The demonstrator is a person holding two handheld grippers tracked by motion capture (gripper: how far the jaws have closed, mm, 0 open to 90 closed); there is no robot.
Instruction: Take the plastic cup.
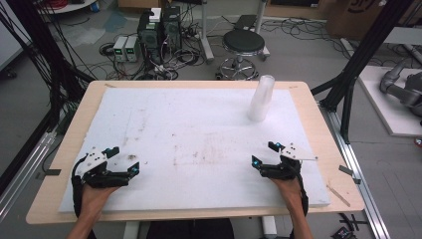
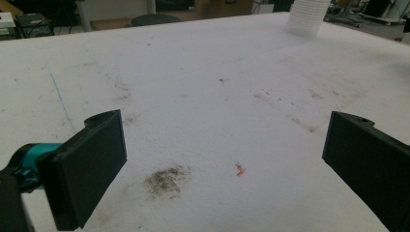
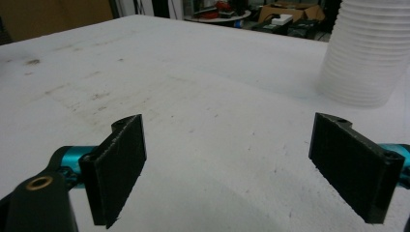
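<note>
Cups [image 1: 261, 98]: white stack upright at bench [image 1: 64, 164] far right, top cut off in both tool views. Left tool [image 1: 124, 160] and right tool [image 1: 264, 154] released, near front edge, wide bare mat [image 1: 199, 129] between.

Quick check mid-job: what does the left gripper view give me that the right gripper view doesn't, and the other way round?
Left gripper view alone: a dark smudge and an orange fleck on the white foam sheet between the open jaws of the left gripper. Right gripper view alone: the ribbed sides of the cup stack seen close, ahead of the open right gripper. Both: the foam sheet, the stack, nothing held.
</note>
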